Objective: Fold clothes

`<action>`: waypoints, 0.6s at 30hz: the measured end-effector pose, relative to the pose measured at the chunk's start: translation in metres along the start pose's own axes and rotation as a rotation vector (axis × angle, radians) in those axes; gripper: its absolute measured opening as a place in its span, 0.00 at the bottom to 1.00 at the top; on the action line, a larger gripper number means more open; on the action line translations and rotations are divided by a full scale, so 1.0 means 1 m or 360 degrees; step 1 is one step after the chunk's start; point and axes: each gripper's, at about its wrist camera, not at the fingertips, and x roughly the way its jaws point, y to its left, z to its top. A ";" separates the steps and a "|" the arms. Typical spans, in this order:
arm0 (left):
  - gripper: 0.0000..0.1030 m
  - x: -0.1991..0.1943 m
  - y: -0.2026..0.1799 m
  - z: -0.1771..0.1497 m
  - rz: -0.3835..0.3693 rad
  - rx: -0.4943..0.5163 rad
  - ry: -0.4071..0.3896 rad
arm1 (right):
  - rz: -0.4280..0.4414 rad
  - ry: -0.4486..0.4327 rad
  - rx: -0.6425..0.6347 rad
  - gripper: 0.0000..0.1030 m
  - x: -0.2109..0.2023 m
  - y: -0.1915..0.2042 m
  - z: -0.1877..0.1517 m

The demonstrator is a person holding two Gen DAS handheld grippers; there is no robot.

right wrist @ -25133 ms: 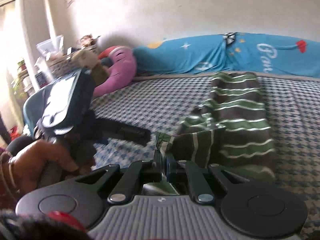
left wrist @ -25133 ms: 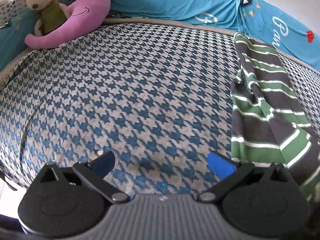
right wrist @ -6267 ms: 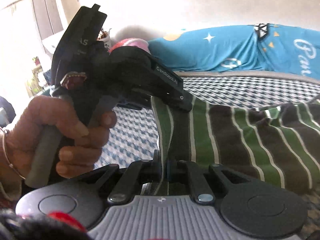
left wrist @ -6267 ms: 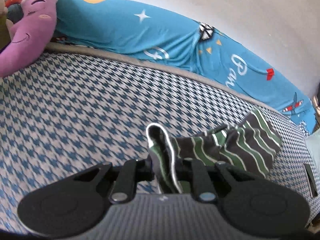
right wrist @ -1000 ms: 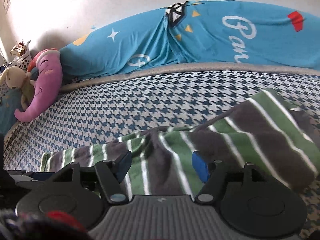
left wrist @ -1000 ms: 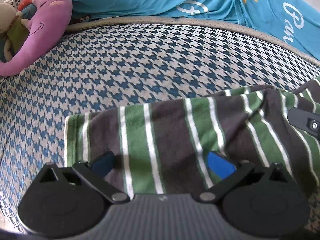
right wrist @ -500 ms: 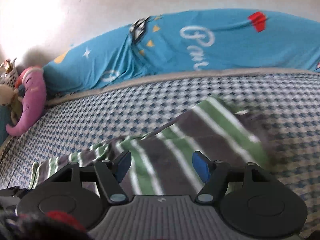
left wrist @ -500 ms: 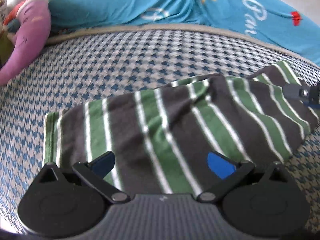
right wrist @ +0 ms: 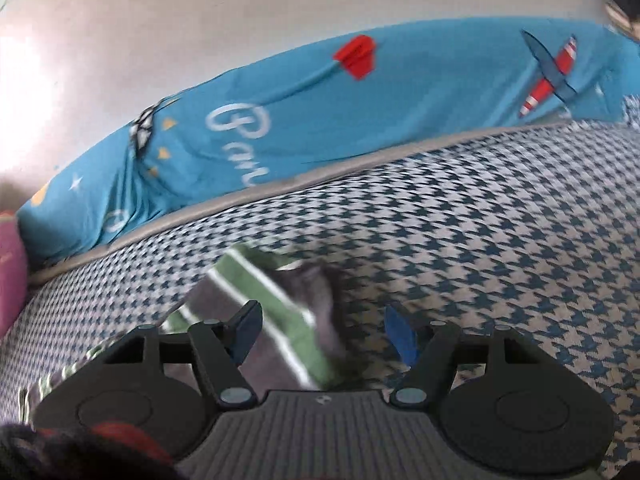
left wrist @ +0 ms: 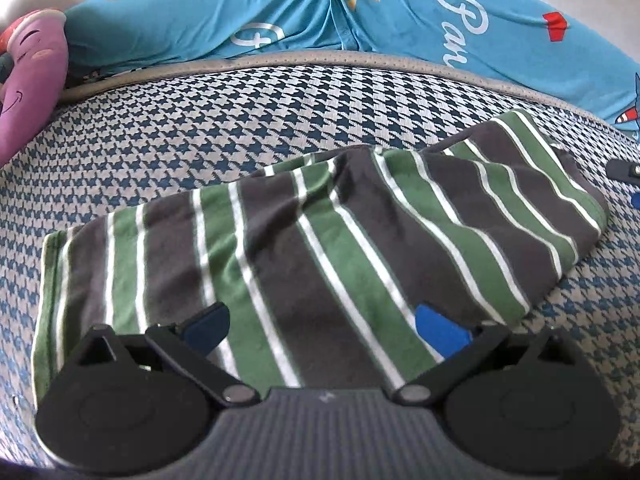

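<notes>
A striped garment (left wrist: 320,240) in green, dark grey and white lies folded into a long band on the houndstooth mattress (left wrist: 240,120). My left gripper (left wrist: 322,326) hovers open over its near edge, blue pads apart, holding nothing. In the right wrist view only the garment's right end (right wrist: 272,312) shows, blurred by motion. My right gripper (right wrist: 322,334) is open above that end, with nothing between its fingers. The tip of the right gripper (left wrist: 626,170) pokes in at the right edge of the left wrist view, just past the garment's end.
A blue printed cover (left wrist: 360,16) runs along the far side of the mattress against a pale wall (right wrist: 200,20). A purple plush toy (left wrist: 28,76) lies at the far left. Bare mattress (right wrist: 520,240) stretches to the right of the garment.
Both grippers have pulled back and swung right since a second ago. More of the garment's right end shows in the left view. The right view now looks mostly at bare mattress.
</notes>
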 end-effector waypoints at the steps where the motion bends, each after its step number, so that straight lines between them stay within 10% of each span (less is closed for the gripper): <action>1: 1.00 0.002 0.001 0.001 0.0007 -0.0005 0.0003 | 0.0003 0.0003 0.0026 0.66 0.003 -0.004 -0.001; 18: 1.00 0.020 0.034 0.011 0.0054 -0.0129 0.0053 | 0.0097 -0.0075 -0.0062 0.66 0.035 -0.003 -0.006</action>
